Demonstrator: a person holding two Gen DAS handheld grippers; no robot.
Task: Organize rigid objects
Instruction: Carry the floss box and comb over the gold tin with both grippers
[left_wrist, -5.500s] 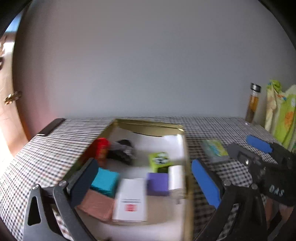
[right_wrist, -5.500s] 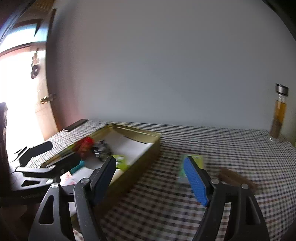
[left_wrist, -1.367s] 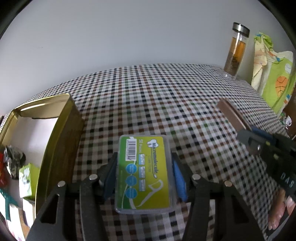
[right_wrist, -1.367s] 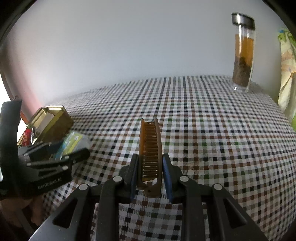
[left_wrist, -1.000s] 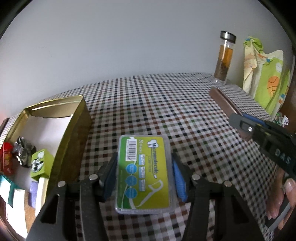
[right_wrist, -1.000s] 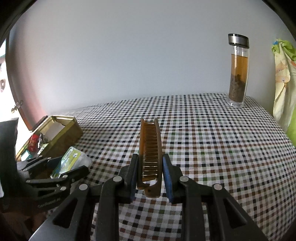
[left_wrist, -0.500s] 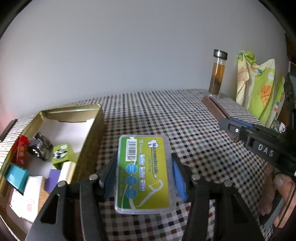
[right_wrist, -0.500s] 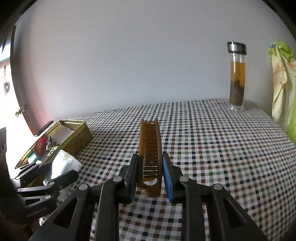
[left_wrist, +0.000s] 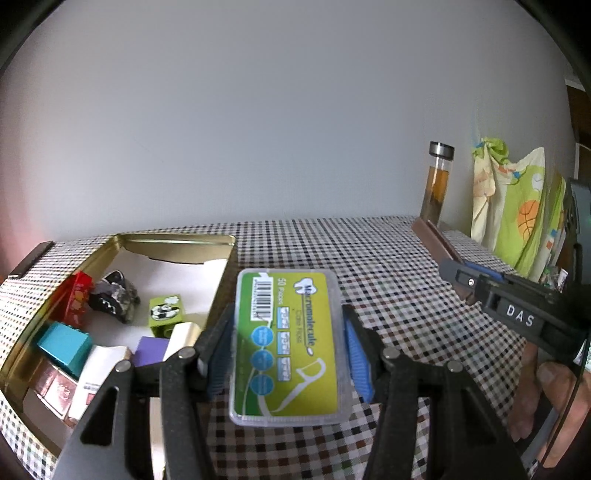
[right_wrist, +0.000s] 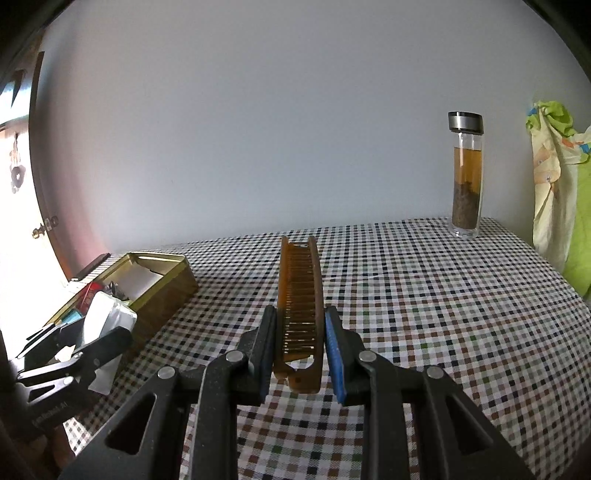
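left wrist view is showing the left gripper (left_wrist: 284, 350) pinching a dental floss pick box (left_wrist: 285, 343) flat between its blue pads, green label facing up, held above the checkered tabletop (left_wrist: 388, 280) just right of the gold tin (left_wrist: 177, 240). this view is looking down into the tin, where a red block (left_wrist: 75, 297), a dark crumpled wrapper (left_wrist: 114, 295), a green cube with a panda print (left_wrist: 165, 312), a teal block (left_wrist: 64, 347), a purple block (left_wrist: 149, 350), a white card box (left_wrist: 98, 373) and a pinkish block (left_wrist: 51, 384) are lying on white lining. the right gripper (left_wrist: 480, 280) is appearing at the right edge with a brown strip jutting from it, and fingers (left_wrist: 554, 391) of the person's hand are wrapping its handle.

right wrist view is making that strip clear: the right gripper (right_wrist: 300, 350) is squeezing a brown folding comb (right_wrist: 299, 295) on edge, teeth showing between its two halves, sticking forward over the tabletop (right_wrist: 424, 295). here the tin (right_wrist: 162, 280) is seen only from the side, its contents mostly hidden, and the left gripper (right_wrist: 92, 332) is holding the box (right_wrist: 107, 317) beside it, washed out to white by glare from the bright doorway. a glass bottle of amber liquid (right_wrist: 466, 177) is standing at the far right edge of the tabletop, with yellow-green printed cloth (right_wrist: 561, 192) hanging beyond.
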